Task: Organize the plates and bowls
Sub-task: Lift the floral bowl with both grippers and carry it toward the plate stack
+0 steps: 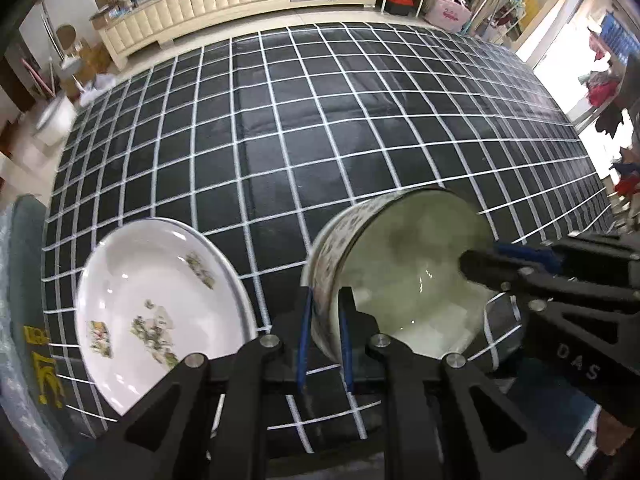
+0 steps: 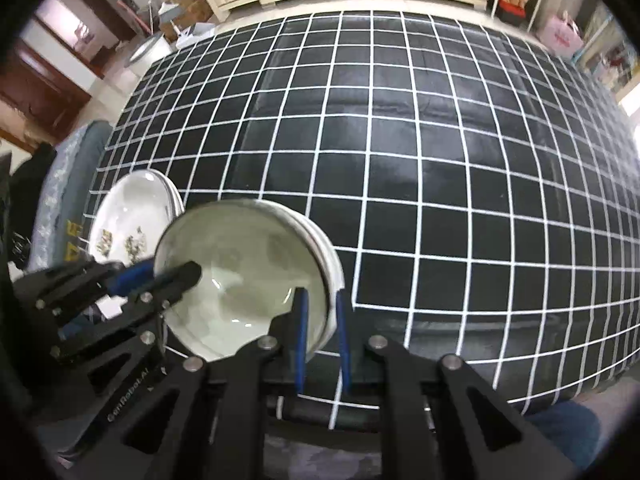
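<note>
A pale bowl (image 1: 412, 264) with a patterned outside is held tilted above the black checked tablecloth (image 1: 304, 128). My left gripper (image 1: 326, 300) is shut on its near-left rim, one finger inside, one outside. My right gripper (image 2: 320, 304) is shut on the opposite rim of the same bowl (image 2: 240, 272); it also shows in the left wrist view (image 1: 480, 260). A white plate (image 1: 160, 304) with green flower prints lies on the cloth to the left, also seen in the right wrist view (image 2: 132, 216). The left gripper shows in the right wrist view (image 2: 176, 276).
A grey-blue padded seat (image 1: 24, 320) stands at the table's left edge. A cream cabinet (image 1: 208, 4) with clutter runs along the far wall. Bags and clothes (image 1: 452, 12) stand at the far right.
</note>
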